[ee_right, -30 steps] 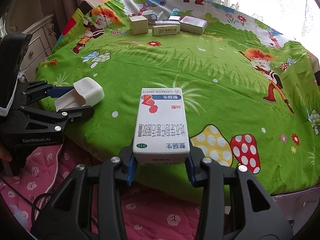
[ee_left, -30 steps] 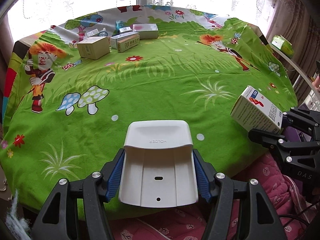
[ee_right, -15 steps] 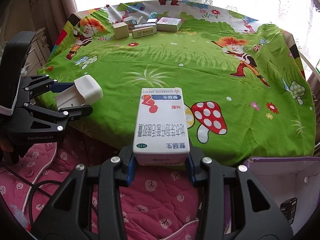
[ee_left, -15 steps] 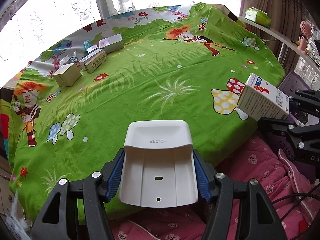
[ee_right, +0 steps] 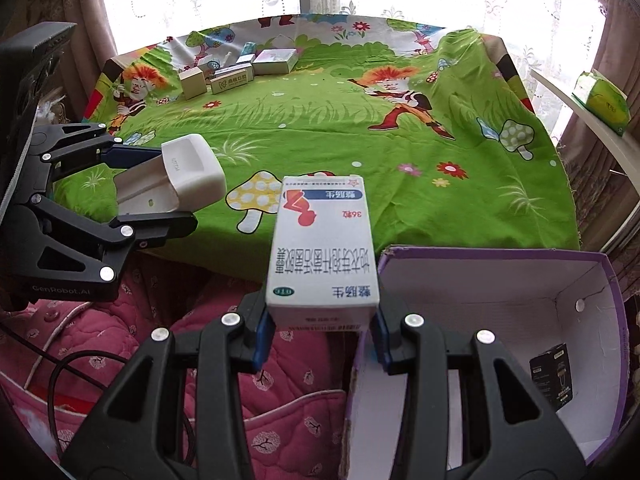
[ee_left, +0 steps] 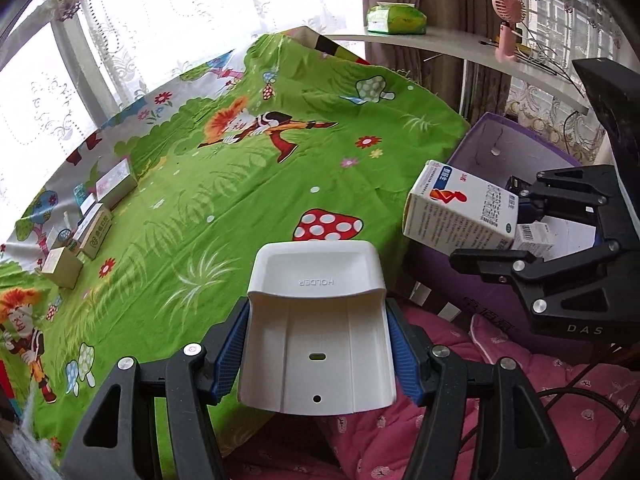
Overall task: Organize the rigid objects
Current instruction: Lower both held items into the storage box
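My left gripper (ee_left: pixel 316 360) is shut on a white plastic holder (ee_left: pixel 316 328) and keeps it off the near edge of the green cartoon tablecloth (ee_left: pixel 240 184). My right gripper (ee_right: pixel 322 332) is shut on a white medicine box (ee_right: pixel 322 244) with a red figure and blue band, held over the left wall of a purple cardboard box (ee_right: pixel 616 312). In the left wrist view the medicine box (ee_left: pixel 460 210) hangs at the purple box's (ee_left: pixel 480 136) edge. The holder also shows in the right wrist view (ee_right: pixel 188 168).
Several small cartons (ee_right: pixel 236 70) stand in a cluster at the table's far side. A black packet (ee_right: pixel 550 376) lies inside the purple box. A pink quilt (ee_right: pixel 280 392) lies below the table edge. A shelf holds a green tissue pack (ee_left: pixel 396 18) and a pink fan (ee_left: pixel 508 24).
Both grippers have swung to the right, away from the table, each still holding its object. The purple box has come into view beneath the medicine box.
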{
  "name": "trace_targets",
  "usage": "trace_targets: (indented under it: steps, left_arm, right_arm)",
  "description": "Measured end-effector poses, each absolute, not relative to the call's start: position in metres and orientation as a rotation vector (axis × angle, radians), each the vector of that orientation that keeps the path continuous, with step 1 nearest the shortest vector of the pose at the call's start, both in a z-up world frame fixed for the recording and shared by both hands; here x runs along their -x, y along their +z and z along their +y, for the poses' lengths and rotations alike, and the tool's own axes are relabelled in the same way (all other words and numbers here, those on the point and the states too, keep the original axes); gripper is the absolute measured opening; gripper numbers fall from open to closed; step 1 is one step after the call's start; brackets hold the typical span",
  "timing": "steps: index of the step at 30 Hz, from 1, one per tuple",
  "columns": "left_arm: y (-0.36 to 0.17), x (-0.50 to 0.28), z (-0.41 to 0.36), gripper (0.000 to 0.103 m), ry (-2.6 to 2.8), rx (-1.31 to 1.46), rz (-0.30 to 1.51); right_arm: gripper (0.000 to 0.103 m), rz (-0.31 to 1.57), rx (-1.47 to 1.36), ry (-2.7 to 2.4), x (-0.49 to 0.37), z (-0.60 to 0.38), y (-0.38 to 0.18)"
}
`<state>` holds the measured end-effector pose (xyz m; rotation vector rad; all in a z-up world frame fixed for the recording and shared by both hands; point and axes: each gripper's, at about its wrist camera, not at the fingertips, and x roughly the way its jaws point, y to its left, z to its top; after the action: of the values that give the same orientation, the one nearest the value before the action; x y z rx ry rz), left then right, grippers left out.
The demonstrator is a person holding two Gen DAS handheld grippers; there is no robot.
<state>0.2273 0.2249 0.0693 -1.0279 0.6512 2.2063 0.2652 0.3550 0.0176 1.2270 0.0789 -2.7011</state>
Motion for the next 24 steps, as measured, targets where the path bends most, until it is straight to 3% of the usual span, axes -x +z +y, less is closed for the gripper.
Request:
trace_targets:
  steps: [24]
  left_arm:
    - [0.062,-0.291,0.363,0.064,1.830,0.893,0.863]
  right_arm:
    - [0.044,-0.010,-1.386,-3.041,-0.314,0.491,0.022]
